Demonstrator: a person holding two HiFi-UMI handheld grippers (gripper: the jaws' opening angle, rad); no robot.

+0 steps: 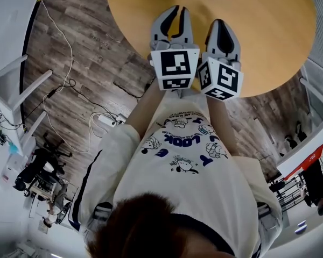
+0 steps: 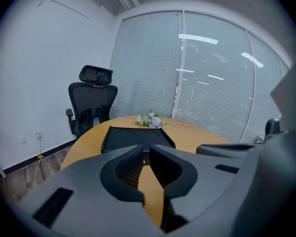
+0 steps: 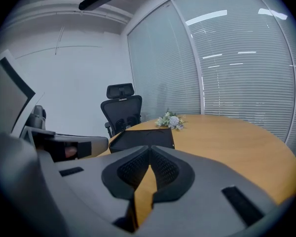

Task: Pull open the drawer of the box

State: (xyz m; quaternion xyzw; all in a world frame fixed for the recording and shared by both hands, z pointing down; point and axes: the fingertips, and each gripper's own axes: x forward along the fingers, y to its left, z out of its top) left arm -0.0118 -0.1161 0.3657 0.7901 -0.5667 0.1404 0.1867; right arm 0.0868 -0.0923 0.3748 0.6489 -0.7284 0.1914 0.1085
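As I look along both grippers, the box [image 2: 135, 138] lies flat and black on the round wooden table [image 1: 269, 36], well in from the near edge where I stand. Its near side faces me, and from here I cannot tell whether the drawer is in or out. In the head view only a strip of it shows, at the top of the picture. Just behind it, toward the far edge, rests a small bunch of flowers [image 2: 150, 119].

My left gripper [image 1: 176, 9] hangs over the near edge of the table, well apart from the box, its jaws clenched together with nothing between them. My right gripper [image 1: 219, 21] is just beside it over the same edge, pointing the same way, its tips pressed closed on nothing as well. The marker cube [image 1: 175, 67] on each one faces up at the head camera.

Beyond the table's far left edge stands a black office chair [image 2: 91, 102] against a white wall, and closed blinds [image 2: 212, 73] cover the windows behind the table. Below me, cables [image 1: 70, 85] trail over the wooden floor [image 1: 86, 42].
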